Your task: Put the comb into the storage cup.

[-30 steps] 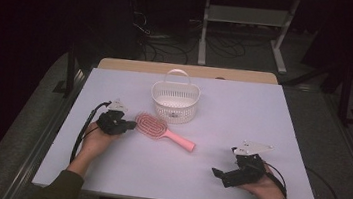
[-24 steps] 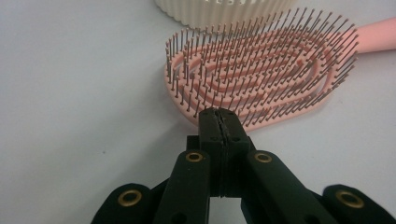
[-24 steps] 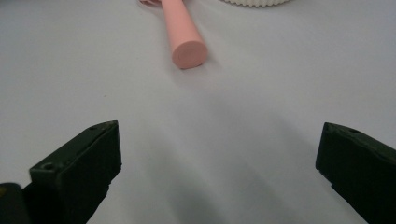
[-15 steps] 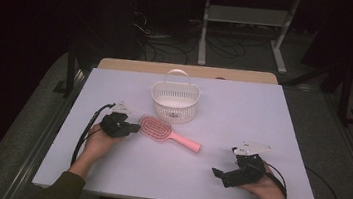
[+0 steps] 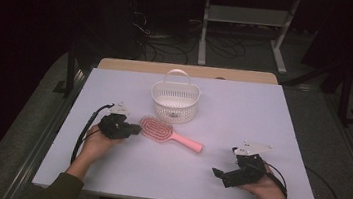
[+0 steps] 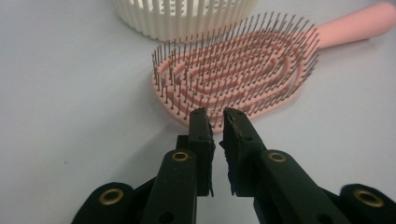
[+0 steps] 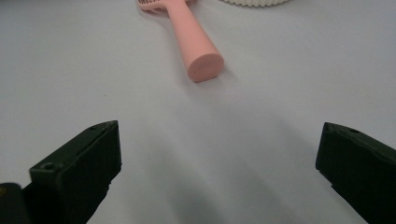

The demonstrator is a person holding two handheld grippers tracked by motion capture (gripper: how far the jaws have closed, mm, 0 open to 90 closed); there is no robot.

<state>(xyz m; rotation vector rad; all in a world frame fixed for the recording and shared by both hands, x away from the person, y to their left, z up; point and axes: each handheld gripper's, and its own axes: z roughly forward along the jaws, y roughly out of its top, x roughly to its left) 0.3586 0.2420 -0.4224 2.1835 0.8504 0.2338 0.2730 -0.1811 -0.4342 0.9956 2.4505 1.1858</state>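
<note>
While I am looking down from the high view, the pink hairbrush (image 5: 163, 131) is lying bristles up near the middle of the desk (image 5: 283, 116), its handle pointing toward the right edge. The white basket (image 5: 175, 97) is standing just behind it, toward the far edge. My left hand-held gripper (image 5: 133, 129) is resting on the desk with its tips just beside the round end of the brush head, and my right hand-held gripper (image 5: 216, 173) is sitting well apart from it, near the front edge on the right side.

In the left gripper view, I am seeing the left hand-held gripper (image 6: 217, 119) almost clenched, a thin slit showing between the jaws; they have just been easing apart, and nothing is sitting between them. The jaw tips are standing right at the rim of the hairbrush (image 6: 238, 70); whether they are touching it I cannot tell. The basket (image 6: 182, 16) is rising behind the brush.

In the right gripper view, the right hand-held gripper (image 7: 219, 154) is standing released, jaws wide and gripping nothing, with bare desk (image 7: 280, 70) between them. The hairbrush handle (image 7: 196, 44) is pointing its blunt end toward me, well apart from the jaws.
</note>
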